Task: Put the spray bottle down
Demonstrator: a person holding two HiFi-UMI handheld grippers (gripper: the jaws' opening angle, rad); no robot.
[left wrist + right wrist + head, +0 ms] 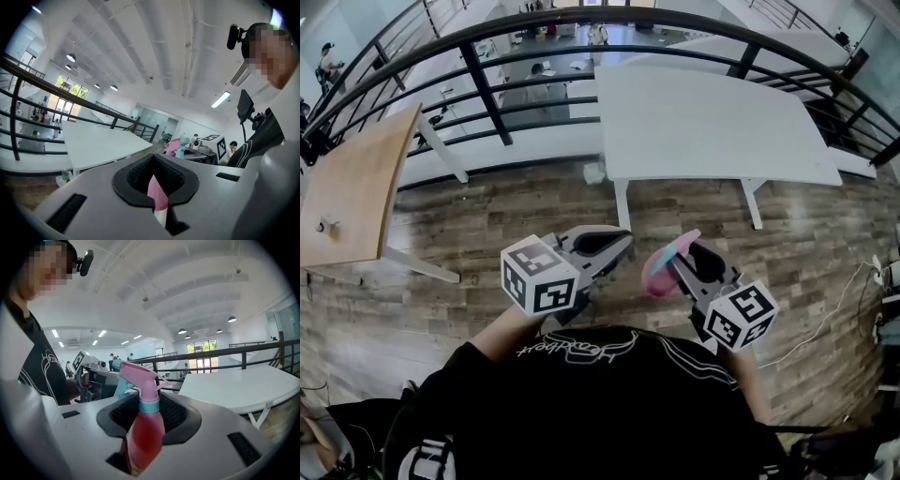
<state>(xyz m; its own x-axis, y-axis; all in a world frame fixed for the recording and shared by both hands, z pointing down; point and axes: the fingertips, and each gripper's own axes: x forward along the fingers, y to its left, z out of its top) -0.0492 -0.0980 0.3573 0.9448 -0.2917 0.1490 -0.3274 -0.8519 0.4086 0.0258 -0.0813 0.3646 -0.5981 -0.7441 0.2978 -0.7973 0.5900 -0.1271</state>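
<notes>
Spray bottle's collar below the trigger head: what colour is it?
Teal collar, between pink trigger head and red body; clearest in the right gripper view.

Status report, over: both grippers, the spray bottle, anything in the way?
Right gripper shut on pink spray bottle with teal collar, held in air. Left gripper shut on thin pink piece. Bottle not yet down; white table ahead, no obstacle seen.

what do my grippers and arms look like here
The left gripper and the right gripper both have pale grey bodies with black ribbed pads lining a rounded mouth. Each carries a white cube printed with black square markers. The person wears a black short-sleeved top with a white line print.
</notes>
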